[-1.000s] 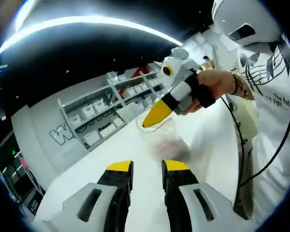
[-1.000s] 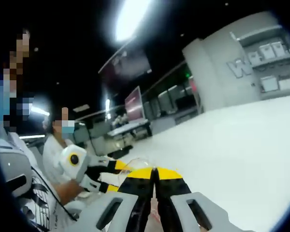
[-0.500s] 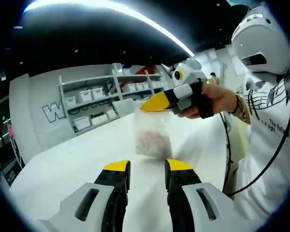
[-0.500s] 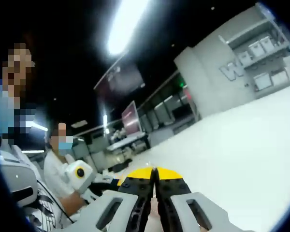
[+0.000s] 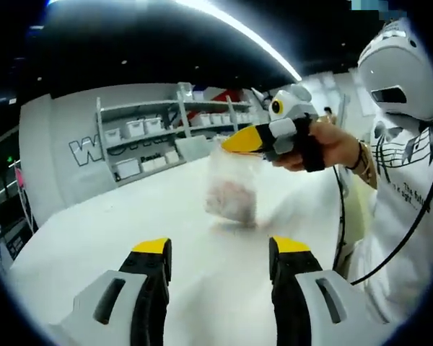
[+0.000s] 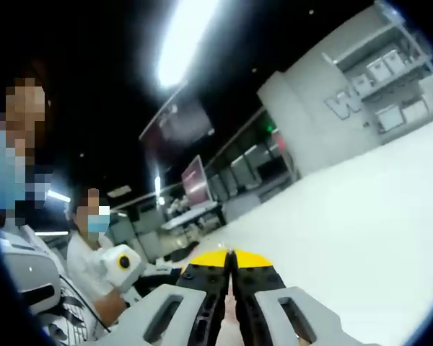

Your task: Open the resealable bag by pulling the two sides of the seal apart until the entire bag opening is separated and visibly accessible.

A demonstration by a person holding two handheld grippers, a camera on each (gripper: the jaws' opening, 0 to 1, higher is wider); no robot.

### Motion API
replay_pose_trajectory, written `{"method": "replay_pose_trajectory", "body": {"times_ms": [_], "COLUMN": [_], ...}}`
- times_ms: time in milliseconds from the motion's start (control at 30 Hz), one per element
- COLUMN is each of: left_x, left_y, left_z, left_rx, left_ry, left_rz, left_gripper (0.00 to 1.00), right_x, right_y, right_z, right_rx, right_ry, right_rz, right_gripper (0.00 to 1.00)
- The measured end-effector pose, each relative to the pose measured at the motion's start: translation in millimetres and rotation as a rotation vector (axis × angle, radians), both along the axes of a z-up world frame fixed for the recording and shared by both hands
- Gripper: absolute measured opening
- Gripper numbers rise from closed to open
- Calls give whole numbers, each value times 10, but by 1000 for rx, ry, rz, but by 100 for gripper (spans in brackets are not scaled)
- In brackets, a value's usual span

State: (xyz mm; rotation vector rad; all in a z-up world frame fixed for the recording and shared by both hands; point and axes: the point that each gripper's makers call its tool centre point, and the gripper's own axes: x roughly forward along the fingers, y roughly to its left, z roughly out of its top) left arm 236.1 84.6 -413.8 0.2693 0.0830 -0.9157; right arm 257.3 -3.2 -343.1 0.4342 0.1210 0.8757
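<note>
Left gripper [image 5: 220,256] jaws have spread wide, facing the bag [image 5: 232,189]. Right gripper [image 5: 254,139] stays pinched on the bag's top edge, hanging it above the tabletop [image 5: 115,231]. Seal looks unopened; left likely grabs the other side next.

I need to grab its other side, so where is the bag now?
In the left gripper view the bag hangs right of centre from the right gripper, above the table.
</note>
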Motion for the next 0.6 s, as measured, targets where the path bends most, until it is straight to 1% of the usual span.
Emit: {"method": "replay_pose_trajectory", "body": {"times_ms": [33,67,200,267,367,467,600], "left_x": [6,9,7,10,15,17,29], "left_y": [11,17,31,38,48,66,93], "left_z": [-8,-8,18,33,60,63,54], "left_rx": [-2,-2,-7,-13,-37,-56,-61], "left_ry": [12,11,-13,-16,-12,4,11], "left_rz": [8,10,16,24,35,41,50], "left_gripper": [61,62,62,65,71,73,76], "right_x": [0,1,-3,-6,-11,-7,16], "right_y": [-2,-4,-10,-16,-29,-55,-107], "right_z": [1,2,8,15,35,73,138], "right_rx": [3,6,11,12,16,14,-2], "right_ry": [1,3,4,4,3,-2,-12], "right_rz": [0,0,0,-1,-1,-5,-15], "right_gripper": [0,0,0,0,0,0,0]}}
